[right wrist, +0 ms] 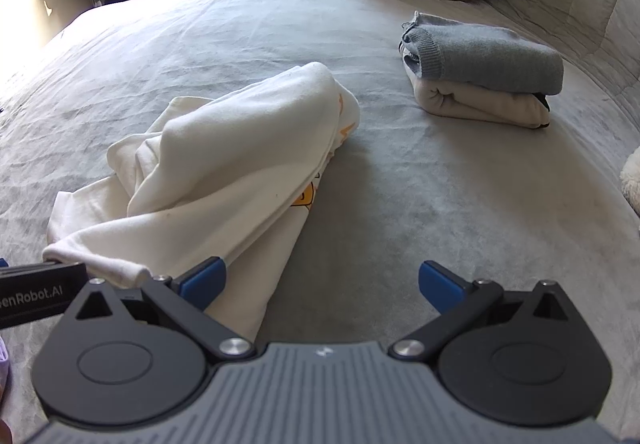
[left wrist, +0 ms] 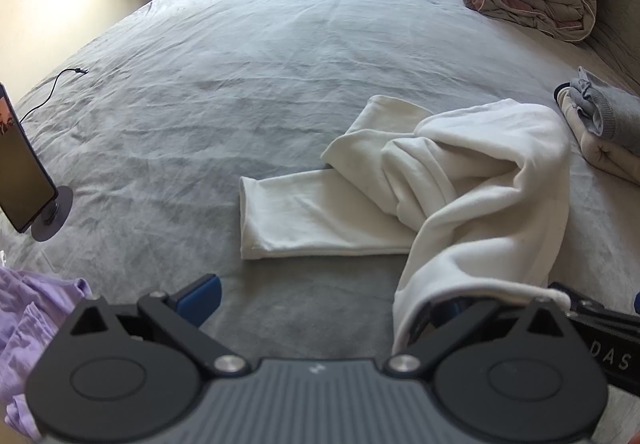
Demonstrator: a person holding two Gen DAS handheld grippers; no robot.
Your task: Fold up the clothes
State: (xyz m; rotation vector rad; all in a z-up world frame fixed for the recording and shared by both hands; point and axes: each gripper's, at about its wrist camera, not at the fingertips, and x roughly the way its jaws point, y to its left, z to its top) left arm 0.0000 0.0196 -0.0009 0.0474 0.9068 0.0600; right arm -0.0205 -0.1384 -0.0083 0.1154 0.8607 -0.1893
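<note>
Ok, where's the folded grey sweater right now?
The folded grey knit sweater sits atop a folded cream garment on the grey bedsheet, upper right in the right wrist view, beyond the white sweatshirt.

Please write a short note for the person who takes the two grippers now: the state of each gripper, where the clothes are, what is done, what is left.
Left gripper: open; cloth draped over one finger.
Right gripper: open, nothing between its fingers.
White long-sleeved top with an orange print: bunched on the grey bed sheet, one sleeve flat.
Done: folded grey knit stacked on a folded cream garment.
Left: spread and fold the white top; a crumpled lilac garment also waits.
</note>
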